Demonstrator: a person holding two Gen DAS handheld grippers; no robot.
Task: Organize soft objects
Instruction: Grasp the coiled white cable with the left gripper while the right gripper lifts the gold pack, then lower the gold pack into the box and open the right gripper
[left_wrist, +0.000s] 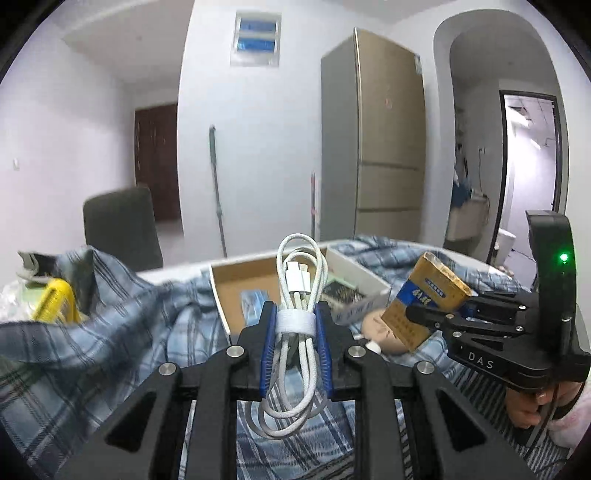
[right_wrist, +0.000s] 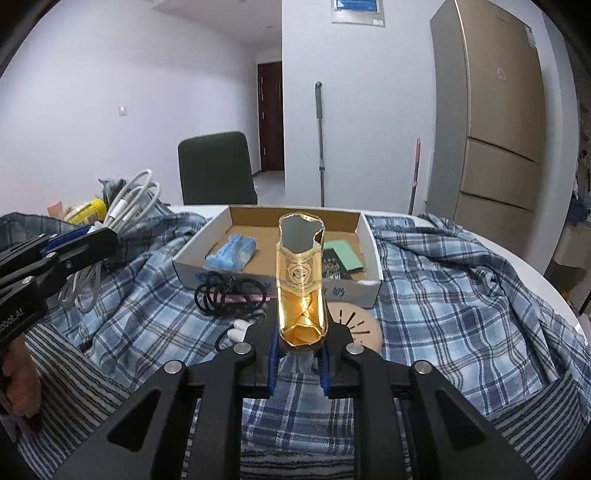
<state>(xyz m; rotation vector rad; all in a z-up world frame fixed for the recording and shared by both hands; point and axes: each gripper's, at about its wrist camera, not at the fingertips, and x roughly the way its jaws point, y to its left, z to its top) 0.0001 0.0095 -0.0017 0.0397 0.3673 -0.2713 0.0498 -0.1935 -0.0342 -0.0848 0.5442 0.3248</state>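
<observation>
My left gripper (left_wrist: 295, 321) is shut on a coiled white cable (left_wrist: 297, 295) bound with a white strap, held above the plaid cloth. It also shows in the right wrist view (right_wrist: 127, 206). My right gripper (right_wrist: 299, 350) is shut on an open gold soft pack (right_wrist: 301, 280), upright in front of the cardboard box (right_wrist: 369, 254). The pack also shows in the left wrist view (left_wrist: 424, 299), held by the right gripper (left_wrist: 439, 314). The box holds a blue packet (right_wrist: 231, 251), a green card (right_wrist: 341, 253) and a dark item.
A blue plaid cloth (right_wrist: 461, 288) covers the round table. Black hair ties (right_wrist: 225, 291), white earbuds (right_wrist: 238, 328) and a beige round disc (right_wrist: 354, 321) lie before the box. A yellow item (left_wrist: 55, 299), a chair (right_wrist: 216, 168) and a fridge (right_wrist: 491, 110) stand beyond.
</observation>
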